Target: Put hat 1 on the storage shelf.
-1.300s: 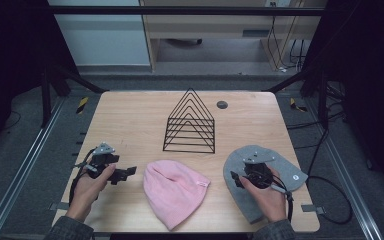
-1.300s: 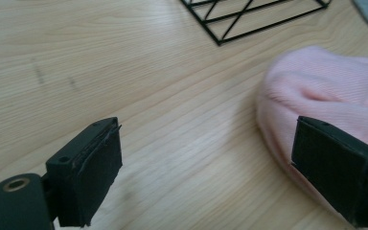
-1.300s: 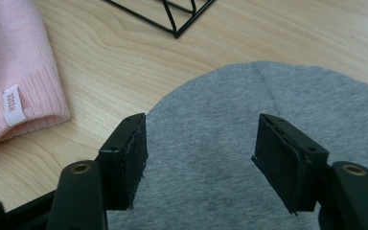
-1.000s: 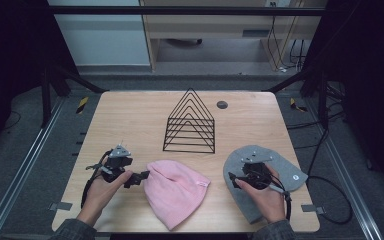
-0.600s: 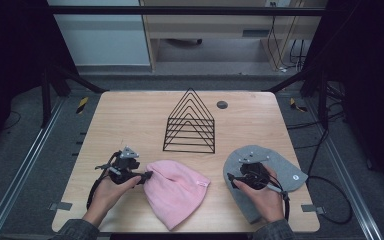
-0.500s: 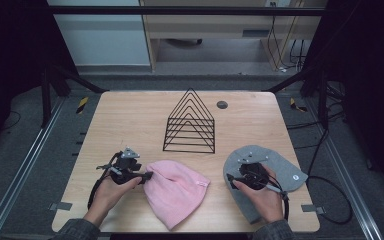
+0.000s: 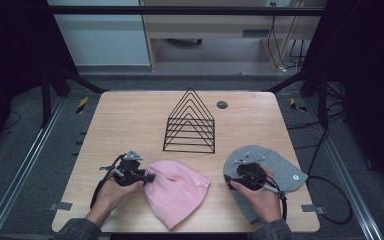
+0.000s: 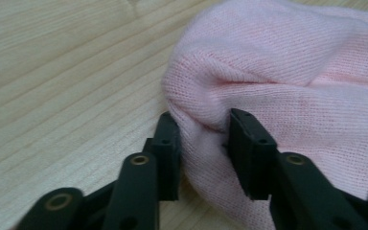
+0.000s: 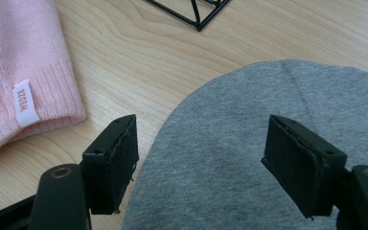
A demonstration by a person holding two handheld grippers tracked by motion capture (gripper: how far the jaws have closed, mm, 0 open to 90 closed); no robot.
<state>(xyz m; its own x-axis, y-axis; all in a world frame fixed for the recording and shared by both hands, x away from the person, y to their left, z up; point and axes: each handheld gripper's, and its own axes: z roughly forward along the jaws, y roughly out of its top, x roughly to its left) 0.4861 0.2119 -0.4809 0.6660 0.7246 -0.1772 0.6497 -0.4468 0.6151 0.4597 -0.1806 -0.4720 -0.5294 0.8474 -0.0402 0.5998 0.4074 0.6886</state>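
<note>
Pink beanie (image 8: 287, 72) — soft, ribbed knit

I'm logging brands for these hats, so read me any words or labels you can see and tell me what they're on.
"WEDZE": white tag on the pink hat's cuff, printed sideways.
Round patch on the grey hat: too small to read.

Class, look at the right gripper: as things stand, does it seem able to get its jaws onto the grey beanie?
Probably yes. The right gripper hovers over the grey beanie with its jaws open wide, and nothing lies between them and the fabric. The pink beanie and the black wire rack sit clear off to the side.
</note>
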